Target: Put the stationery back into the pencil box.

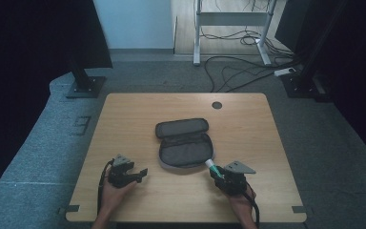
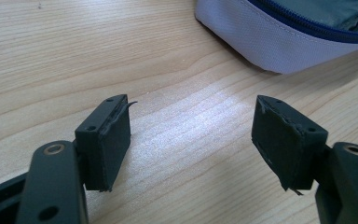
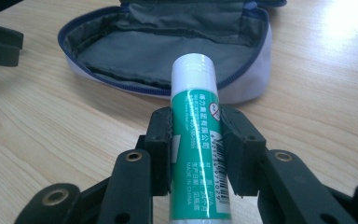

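Cables are trailing over grey carpet behind the wooden table (image 1: 124,119); the right gripper (image 3: 195,149) is clamping a green glue stick (image 3: 196,140) just before the unzipped pouch (image 1: 185,142); the left gripper (image 2: 191,135) is resting with jaws apart, holding nothing.

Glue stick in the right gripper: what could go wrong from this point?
The glue stick is smooth and round, clamped only at mid-body by the right gripper, so it might slip or tilt. The open pouch is soft; a nudge on its rim could shift it, since the left gripper stands open beside it, not steadying it.
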`<move>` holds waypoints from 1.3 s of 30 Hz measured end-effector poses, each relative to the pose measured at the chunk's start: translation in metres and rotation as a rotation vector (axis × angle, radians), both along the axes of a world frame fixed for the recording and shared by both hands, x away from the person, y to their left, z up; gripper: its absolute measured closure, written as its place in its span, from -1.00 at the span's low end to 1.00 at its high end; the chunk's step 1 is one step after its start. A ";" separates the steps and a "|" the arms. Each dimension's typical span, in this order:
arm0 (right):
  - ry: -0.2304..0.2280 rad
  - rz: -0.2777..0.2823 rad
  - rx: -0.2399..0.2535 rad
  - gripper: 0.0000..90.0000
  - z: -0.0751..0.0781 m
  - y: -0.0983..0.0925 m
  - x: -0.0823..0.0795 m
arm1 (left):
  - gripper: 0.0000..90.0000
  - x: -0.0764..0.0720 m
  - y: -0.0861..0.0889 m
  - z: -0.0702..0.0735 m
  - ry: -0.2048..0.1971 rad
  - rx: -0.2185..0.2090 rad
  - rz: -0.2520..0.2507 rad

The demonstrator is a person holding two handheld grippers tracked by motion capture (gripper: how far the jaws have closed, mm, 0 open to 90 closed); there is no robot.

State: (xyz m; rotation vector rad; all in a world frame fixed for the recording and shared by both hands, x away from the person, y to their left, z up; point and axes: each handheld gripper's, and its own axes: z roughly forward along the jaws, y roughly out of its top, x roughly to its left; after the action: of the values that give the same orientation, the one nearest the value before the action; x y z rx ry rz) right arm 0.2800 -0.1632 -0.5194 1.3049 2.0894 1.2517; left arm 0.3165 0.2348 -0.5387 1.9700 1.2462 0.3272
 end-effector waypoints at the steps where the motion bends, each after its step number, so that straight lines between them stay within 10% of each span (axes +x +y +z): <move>1: 0.000 0.000 0.000 0.44 0.000 0.000 0.000 | -0.36 0.000 0.000 0.000 0.000 0.000 0.000; 39: -0.022 0.032 0.027 0.44 0.021 0.026 0.040 | -0.36 0.000 0.001 -0.001 0.017 -0.010 -0.013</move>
State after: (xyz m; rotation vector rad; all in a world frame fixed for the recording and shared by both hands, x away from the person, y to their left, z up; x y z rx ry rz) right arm 0.3201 -0.1374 -0.4988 1.2679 2.0924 1.3064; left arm 0.3168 0.2361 -0.5402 1.9749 1.2432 0.2973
